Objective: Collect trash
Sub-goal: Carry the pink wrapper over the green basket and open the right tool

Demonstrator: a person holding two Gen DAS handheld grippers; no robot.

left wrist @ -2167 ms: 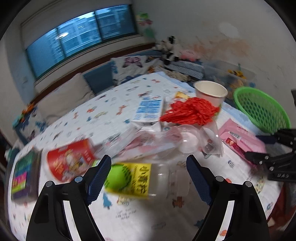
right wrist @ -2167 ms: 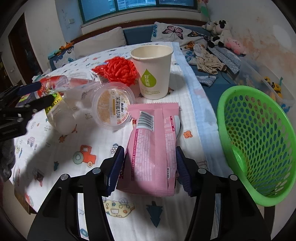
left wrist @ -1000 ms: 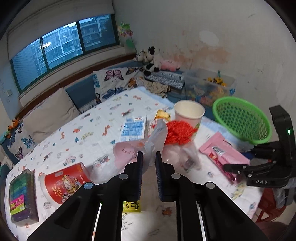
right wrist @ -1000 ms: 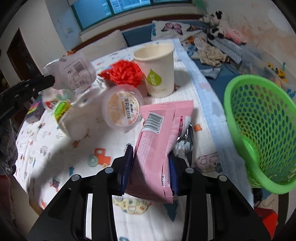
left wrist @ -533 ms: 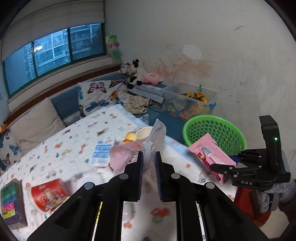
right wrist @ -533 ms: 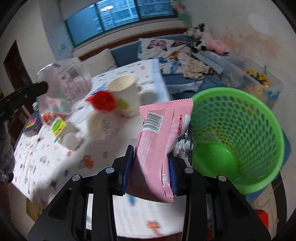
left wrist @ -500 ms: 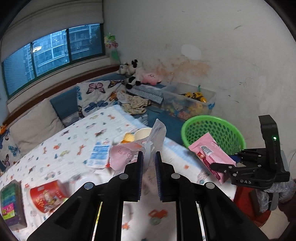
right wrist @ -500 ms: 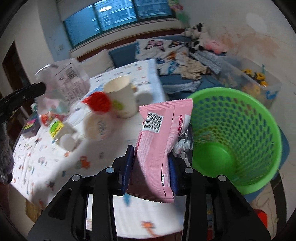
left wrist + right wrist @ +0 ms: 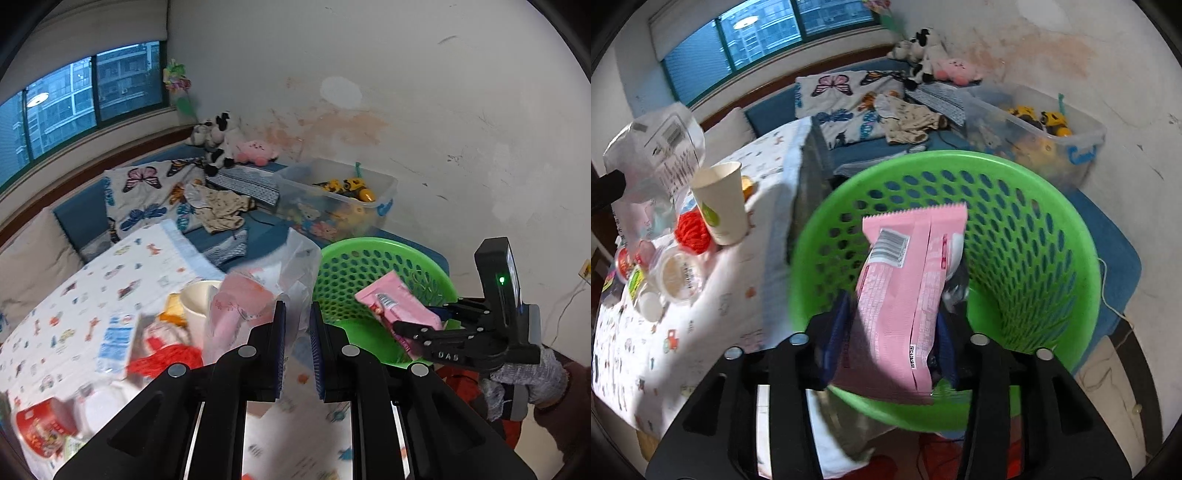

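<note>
Right now we have the pink packet [image 9: 905, 295] between the opening jaws of our right gripper [image 9: 892, 339], over the mouth of the green basket [image 9: 1052, 229]. Its long axis runs away from us along the fingers, with the zigzag end and barcode far and the lower end near, and it tilts a little to the right. From the left wrist view the packet [image 9: 395, 306] slants up to the left above the basket [image 9: 354, 266]. We cannot tell whether the pads are touching it. Apart from the packet hanging over it, we see only bare green floor inside.

Our left gripper [image 9: 297, 347] is nearly closed, pinching a crumpled clear bag [image 9: 295, 266] that stands up from the jaws; something pink shows through it, blurred. It hangs just left of the basket, over the table edge [image 9: 783, 206].

On the table, a paper cup [image 9: 720, 203] stands upright, mouth up, beside a red mesh ball [image 9: 692, 229] and a lidded tub [image 9: 677, 275].
</note>
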